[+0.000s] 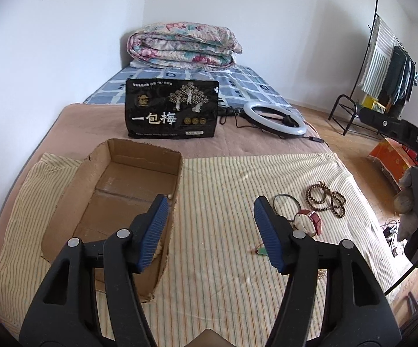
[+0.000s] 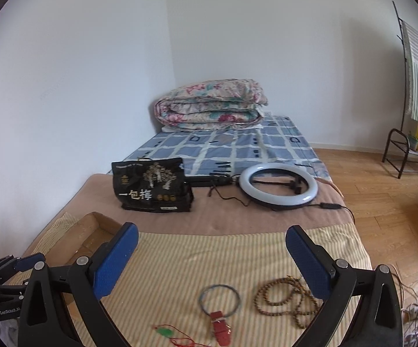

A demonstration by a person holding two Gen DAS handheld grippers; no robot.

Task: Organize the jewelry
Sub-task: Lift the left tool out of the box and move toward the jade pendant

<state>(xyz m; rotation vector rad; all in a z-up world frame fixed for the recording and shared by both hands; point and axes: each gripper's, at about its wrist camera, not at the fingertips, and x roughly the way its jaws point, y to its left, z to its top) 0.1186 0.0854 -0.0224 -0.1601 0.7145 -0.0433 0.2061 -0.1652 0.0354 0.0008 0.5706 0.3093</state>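
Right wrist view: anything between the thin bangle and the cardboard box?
Nothing: only bare striped cloth between thin bangle and cardboard box, seen in right wrist view.

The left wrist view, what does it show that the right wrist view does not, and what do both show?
Only the left wrist view shows the inside of the cardboard box, with a small pale bead in its far corner. Only the right wrist view shows the green pendant on its red cord in full. Both show the wooden bead strand, the thin bangle, the red watch strap, the black bag and the ring light.
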